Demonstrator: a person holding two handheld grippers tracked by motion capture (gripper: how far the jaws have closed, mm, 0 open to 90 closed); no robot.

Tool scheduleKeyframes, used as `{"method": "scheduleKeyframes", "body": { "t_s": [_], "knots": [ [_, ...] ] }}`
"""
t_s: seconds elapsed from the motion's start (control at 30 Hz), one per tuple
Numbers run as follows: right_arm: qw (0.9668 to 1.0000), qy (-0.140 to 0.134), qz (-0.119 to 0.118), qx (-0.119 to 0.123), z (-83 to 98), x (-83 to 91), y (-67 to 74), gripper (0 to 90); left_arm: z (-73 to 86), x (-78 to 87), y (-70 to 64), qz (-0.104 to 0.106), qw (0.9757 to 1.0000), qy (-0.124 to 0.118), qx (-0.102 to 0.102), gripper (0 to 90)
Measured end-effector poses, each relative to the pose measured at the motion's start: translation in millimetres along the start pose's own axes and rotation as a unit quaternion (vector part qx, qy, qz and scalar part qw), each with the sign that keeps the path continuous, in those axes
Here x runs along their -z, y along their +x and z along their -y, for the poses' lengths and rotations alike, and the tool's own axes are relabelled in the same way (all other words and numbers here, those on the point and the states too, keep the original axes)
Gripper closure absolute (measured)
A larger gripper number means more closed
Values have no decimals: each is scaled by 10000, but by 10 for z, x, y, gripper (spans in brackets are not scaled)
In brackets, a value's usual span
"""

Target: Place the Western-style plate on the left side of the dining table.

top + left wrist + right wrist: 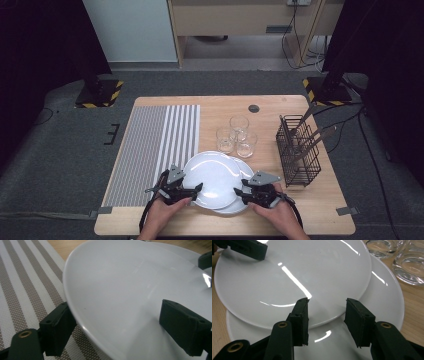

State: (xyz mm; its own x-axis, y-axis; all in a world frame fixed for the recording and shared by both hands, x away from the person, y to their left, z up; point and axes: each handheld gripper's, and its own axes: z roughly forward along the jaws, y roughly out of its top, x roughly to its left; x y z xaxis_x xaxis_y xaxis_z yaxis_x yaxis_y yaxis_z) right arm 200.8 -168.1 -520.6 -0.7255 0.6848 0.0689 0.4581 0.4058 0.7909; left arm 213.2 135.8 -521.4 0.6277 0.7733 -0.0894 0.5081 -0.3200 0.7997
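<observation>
Two white plates lie stacked near the table's front edge. The upper plate (215, 175) (120, 285) (294, 272) sits shifted left over the lower plate (246, 167) (384, 300). My left gripper (196, 191) (122, 327) is at the upper plate's left rim, open wide. The rim runs between its jaws, one pad (58, 332) low beside the rim over the mat, the other (185, 327) above the plate's face. My right gripper (238, 195) (327, 320) stands open over the near right rim of the upper plate, its pads apart and clear of the plate.
A striped placemat (150, 150) (27, 290) covers the table's left part. Three clear glasses (239, 135) (409, 262) stand just behind the plates. A black wire cutlery basket (298, 150) holding utensils stands at the right. The table's front edge is close behind both hands.
</observation>
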Motion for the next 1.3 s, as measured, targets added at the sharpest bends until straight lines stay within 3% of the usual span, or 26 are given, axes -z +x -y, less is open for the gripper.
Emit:
{"method": "scheduleKeyframes", "body": {
  "t_s": [0.23,0.47,0.77,1.3],
  "knots": [
    [10000,1,89,42,-4,-14,30,532,-24,51,-6,-205,9998,7,-78,194],
    [9998,25,206,64,-12,-26,56,545,-45,92,-12,-278,9996,15,-51,249],
    [9995,131,281,-23,-17,-44,68,550,-92,150,-50,-310,9992,-203,-126,342],
    [9995,180,248,-102,-13,-54,62,550,-124,140,-62,-238,9990,-344,-155,369]
  ]
}}
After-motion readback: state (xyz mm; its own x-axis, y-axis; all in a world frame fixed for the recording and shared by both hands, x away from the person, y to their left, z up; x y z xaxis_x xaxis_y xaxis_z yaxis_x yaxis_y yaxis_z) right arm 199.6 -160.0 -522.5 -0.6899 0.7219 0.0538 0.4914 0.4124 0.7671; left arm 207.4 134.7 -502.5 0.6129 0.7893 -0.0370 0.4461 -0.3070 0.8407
